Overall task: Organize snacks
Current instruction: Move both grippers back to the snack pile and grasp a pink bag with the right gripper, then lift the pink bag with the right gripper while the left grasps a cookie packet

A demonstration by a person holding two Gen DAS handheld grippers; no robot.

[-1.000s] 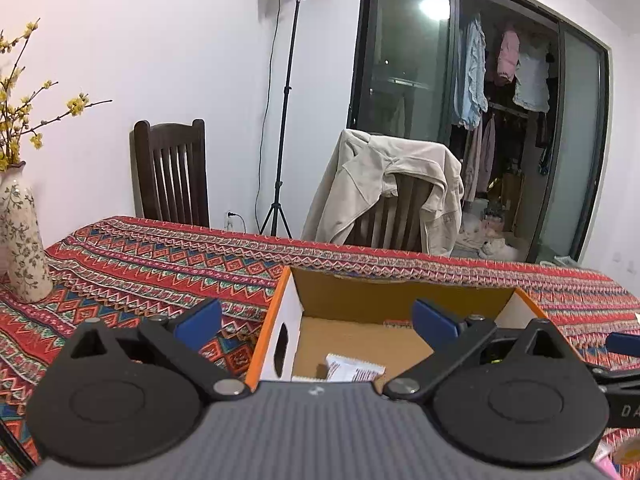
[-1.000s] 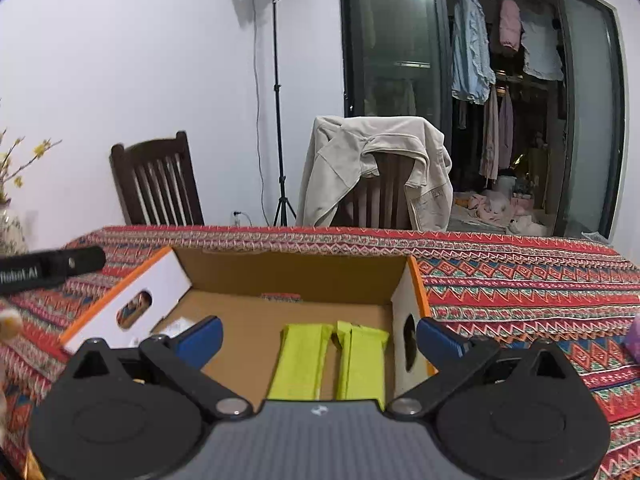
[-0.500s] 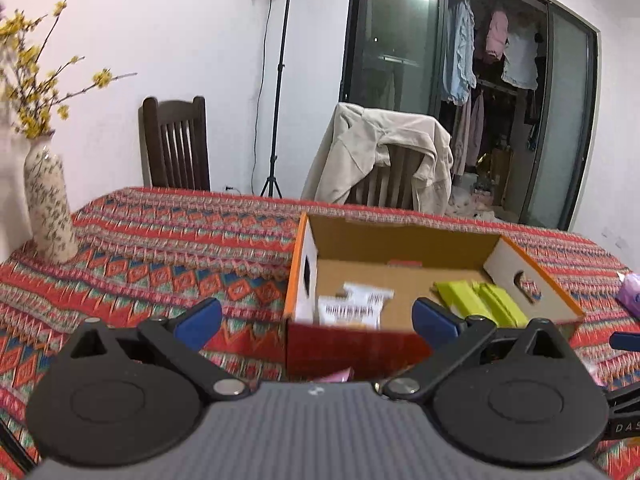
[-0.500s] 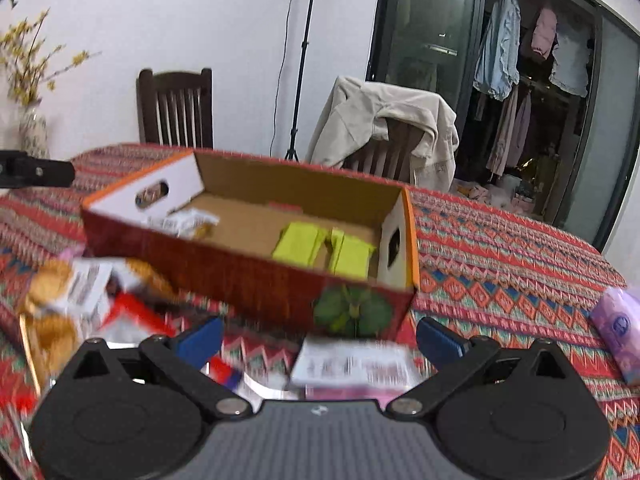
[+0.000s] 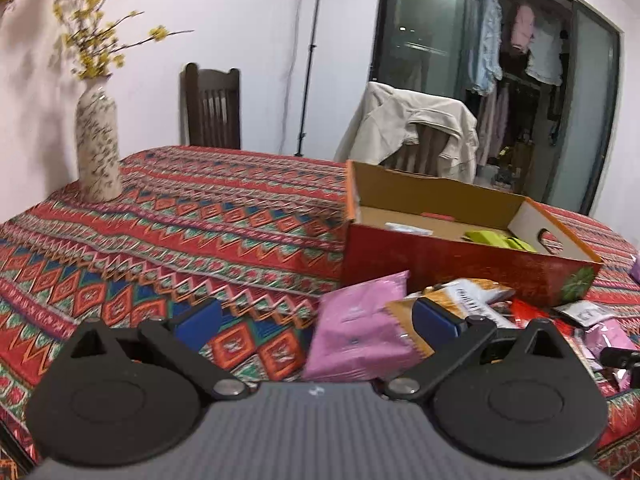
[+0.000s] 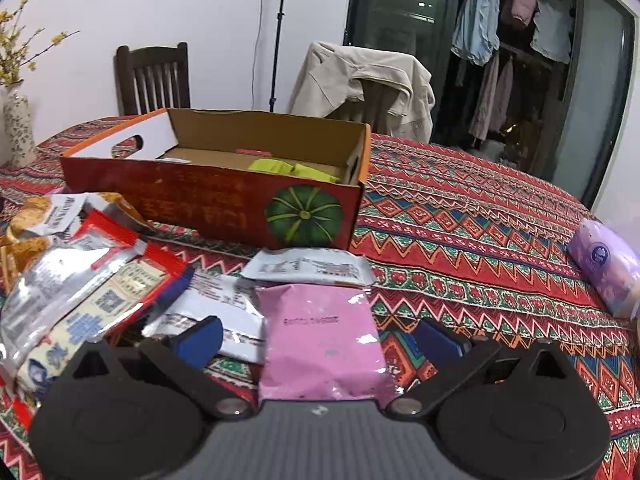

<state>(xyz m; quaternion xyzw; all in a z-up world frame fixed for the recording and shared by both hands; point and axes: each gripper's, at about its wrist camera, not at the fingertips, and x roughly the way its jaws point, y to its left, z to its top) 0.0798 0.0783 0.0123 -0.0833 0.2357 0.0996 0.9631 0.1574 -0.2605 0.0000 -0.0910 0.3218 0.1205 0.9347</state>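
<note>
An open cardboard box with a pumpkin picture stands on the patterned table. Yellow-green packets and a white packet lie inside it. A pile of snack packets lies in front of the box. My left gripper is open and empty, above a pink packet and beside a brown cookie bag. My right gripper is open and empty, with a pink packet between its fingers below. White packets and a red-silver bag lie to its left.
A flowered vase with yellow blossoms stands at the table's far left. A purple tissue pack lies at the right. Two chairs stand behind the table, one with a beige jacket over it. Patterned cloth covers the table.
Both grippers have pulled back from over the box toward the table's near side and dropped lower. The snack pile in front of the box has come into view. Both stay open.
</note>
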